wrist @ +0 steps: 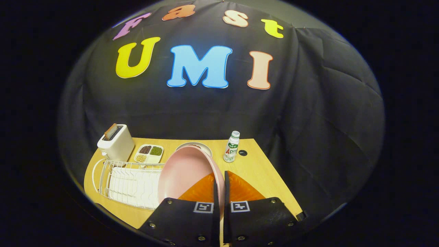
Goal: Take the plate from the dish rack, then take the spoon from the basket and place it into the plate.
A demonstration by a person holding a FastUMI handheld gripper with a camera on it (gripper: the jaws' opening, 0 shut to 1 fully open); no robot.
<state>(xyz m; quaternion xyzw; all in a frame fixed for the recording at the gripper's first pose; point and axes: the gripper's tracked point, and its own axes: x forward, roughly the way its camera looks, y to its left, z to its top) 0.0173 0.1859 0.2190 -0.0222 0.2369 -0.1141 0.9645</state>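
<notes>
Now gripper [219,185] tight on plate [181,171].

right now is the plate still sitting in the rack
No, the hand-held gripper is shut on the pink plate, holding it tilted beside the white rack.

Toaster [116,144], divided tray of beans [149,153] and capped bottle [231,146] stand on the wooden table [264,171].

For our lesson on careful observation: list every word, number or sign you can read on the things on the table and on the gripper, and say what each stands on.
Bottle: printed label, too small and blurred to read.
Gripper, fingers shut on the pink plate: two square coded markers, patterns without words.
Toaster, dish rack: no text visible.
</notes>
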